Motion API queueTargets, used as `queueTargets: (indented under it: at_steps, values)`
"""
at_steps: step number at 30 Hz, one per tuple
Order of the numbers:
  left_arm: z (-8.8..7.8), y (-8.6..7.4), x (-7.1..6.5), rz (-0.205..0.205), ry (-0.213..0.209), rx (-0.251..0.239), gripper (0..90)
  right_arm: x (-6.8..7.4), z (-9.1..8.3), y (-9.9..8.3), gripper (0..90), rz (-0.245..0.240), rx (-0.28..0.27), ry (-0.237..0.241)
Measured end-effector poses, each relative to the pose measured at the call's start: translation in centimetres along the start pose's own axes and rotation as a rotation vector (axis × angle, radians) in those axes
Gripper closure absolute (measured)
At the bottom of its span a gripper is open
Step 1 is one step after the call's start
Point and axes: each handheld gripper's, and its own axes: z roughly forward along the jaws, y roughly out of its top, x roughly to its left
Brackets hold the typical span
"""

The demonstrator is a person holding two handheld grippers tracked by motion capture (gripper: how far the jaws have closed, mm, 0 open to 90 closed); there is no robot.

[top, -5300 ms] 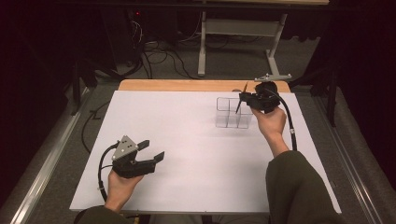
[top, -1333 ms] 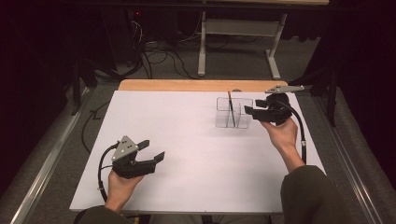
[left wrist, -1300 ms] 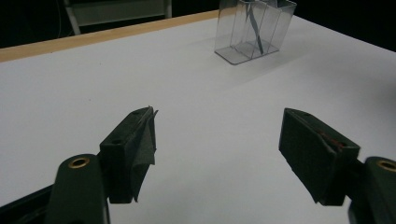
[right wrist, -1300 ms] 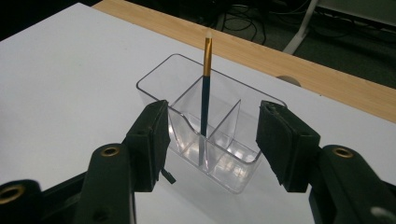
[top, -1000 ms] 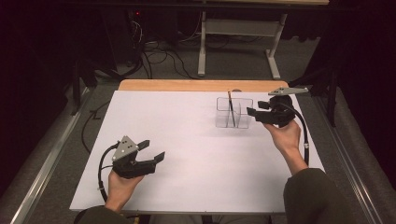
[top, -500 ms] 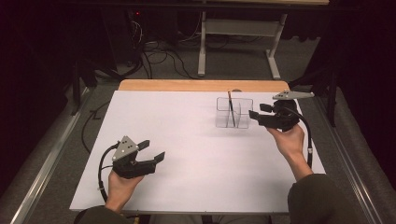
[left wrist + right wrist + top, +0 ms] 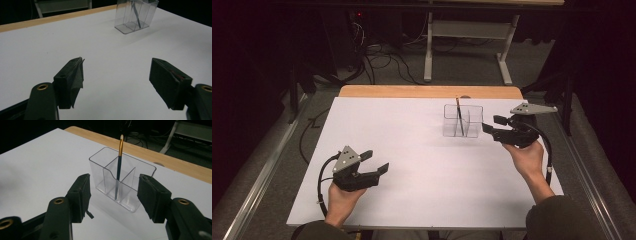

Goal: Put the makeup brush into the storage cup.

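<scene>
Since the earlier frames the right gripper (image 7: 488,123) has drawn back toward the tabletop's right edge, jaws released and empty, just beside the clear plastic divided holder (image 7: 463,120) near the far edge, where a dark gold-tipped brush (image 7: 119,162) stands upright. The left gripper (image 7: 375,161) rests released near the front-left corner.

Readable text: none on any surface.
Clear organizer (image 7: 125,187): plain walls, no label or brand.
Pen (image 7: 119,160) standing in it: no print can be made out.
White tabletop (image 7: 422,150): unmarked from edge to edge.
Grey plates on the grippers: only small dots, no numbers.
</scene>
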Motion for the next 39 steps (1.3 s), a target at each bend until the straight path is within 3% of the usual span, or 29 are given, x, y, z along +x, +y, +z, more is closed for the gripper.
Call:
queueTargets:
  at_steps: [23, 39]
  values:
    - [0.0, 0.0, 0.0, 0.000, 0.003, 0.001, 27.9, 0.8, -2.1, -1.7, 45.8, -0.013, -0.044, 0.022]
    - [0.1, -0.1, -0.1, 0.003, 0.003, 0.004, 28.0, 1.1, -3.9, -3.5, 45.1, 0.013, -0.087, 0.042]
